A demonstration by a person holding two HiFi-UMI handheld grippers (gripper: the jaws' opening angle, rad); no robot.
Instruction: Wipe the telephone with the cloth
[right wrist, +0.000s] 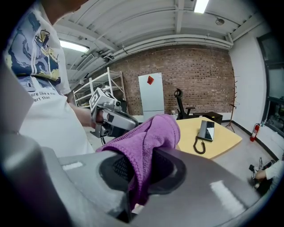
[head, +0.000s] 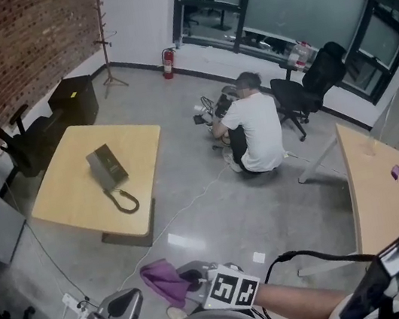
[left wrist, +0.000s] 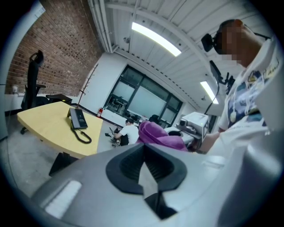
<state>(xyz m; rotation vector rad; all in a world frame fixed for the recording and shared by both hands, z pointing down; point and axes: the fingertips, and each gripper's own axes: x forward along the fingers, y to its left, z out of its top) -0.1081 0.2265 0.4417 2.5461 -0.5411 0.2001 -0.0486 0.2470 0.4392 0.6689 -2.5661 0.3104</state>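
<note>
Two grippers show at the bottom of the head view. The left gripper (left wrist: 144, 167) has its jaws pressed together with nothing between them. The right gripper (right wrist: 138, 179) is clamped on one purple cloth (right wrist: 148, 133), which bunches up above its jaws. One phone (head: 108, 167) lies on the left table (head: 70, 208), its cord (head: 124, 202) looping toward the table's near edge, well apart from both grippers. A second table (head: 372, 185) stands at the right. One person (head: 254, 131) crouches on the floor between the two tables.
</note>
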